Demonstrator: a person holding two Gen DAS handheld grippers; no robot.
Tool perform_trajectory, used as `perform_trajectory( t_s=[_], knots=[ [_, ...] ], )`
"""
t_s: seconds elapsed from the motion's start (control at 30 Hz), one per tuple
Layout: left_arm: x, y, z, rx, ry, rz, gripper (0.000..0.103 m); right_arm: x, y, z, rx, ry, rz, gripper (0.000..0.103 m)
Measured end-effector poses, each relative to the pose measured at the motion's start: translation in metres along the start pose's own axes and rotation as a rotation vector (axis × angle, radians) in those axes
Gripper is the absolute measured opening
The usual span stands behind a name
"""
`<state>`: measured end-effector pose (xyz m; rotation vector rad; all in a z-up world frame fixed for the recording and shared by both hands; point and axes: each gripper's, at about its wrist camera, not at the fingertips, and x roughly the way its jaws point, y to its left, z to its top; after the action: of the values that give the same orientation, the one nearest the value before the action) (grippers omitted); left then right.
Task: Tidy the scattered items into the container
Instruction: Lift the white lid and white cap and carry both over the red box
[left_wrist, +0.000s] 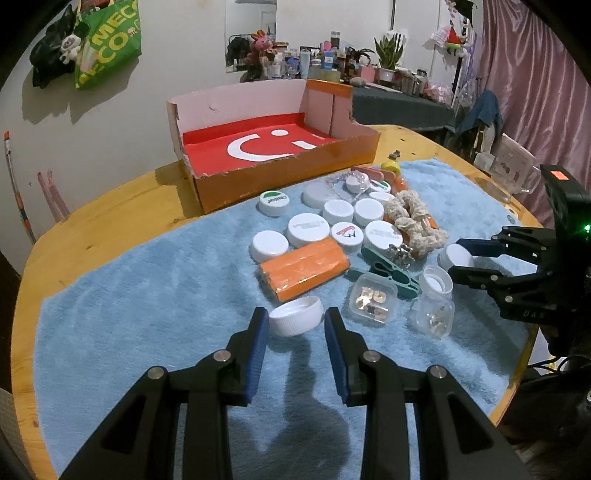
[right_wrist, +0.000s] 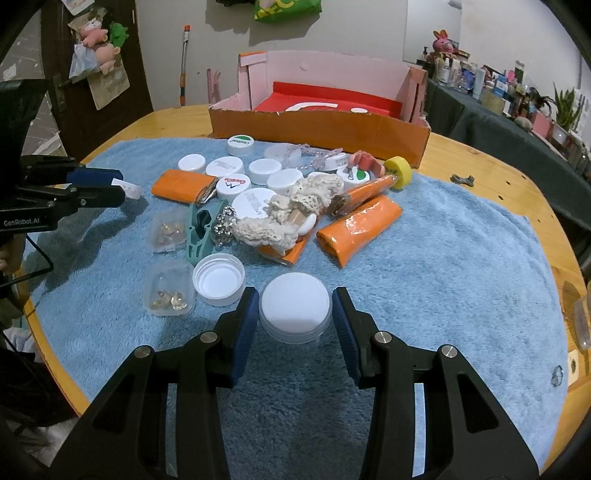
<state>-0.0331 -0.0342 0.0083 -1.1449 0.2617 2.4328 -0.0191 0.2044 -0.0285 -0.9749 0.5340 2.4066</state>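
Note:
My left gripper (left_wrist: 295, 314) is shut on a white ribbed cap (left_wrist: 295, 325), held low over the blue towel (left_wrist: 147, 295). The right wrist view shows that gripper (right_wrist: 123, 184) at the left with the cap (right_wrist: 129, 189) between its fingers. My right gripper (right_wrist: 295, 295) is shut on a round white-topped clear lid (right_wrist: 294, 312). It also appears at the right of the left wrist view (left_wrist: 456, 256). The orange cardboard box (left_wrist: 288, 181) with a red lining stands at the far edge of the towel (right_wrist: 317, 125). Between the grippers and the box lie several white caps (left_wrist: 308, 229), orange packets (left_wrist: 304, 266) and a cream lace scrunchie (left_wrist: 410, 218).
A teal clip (left_wrist: 388, 275), two small clear boxes of gold pieces (left_wrist: 373, 299) (right_wrist: 168, 290), an upturned white cap (right_wrist: 218, 279) and a yellow cap (right_wrist: 398, 172) lie on the towel. The round wooden table (left_wrist: 110, 199) stands against a wall. A crowded shelf stands behind.

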Motion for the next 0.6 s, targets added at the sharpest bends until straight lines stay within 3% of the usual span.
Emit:
perform_trajectory(
  t_s=[0.6],
  knots=[
    [-0.016, -0.011, 0.010, -0.019, -0.086, 0.005, 0.033, -0.022, 0.001, 0.016, 0.011, -0.073, -0.033, 0.039]
  ],
)
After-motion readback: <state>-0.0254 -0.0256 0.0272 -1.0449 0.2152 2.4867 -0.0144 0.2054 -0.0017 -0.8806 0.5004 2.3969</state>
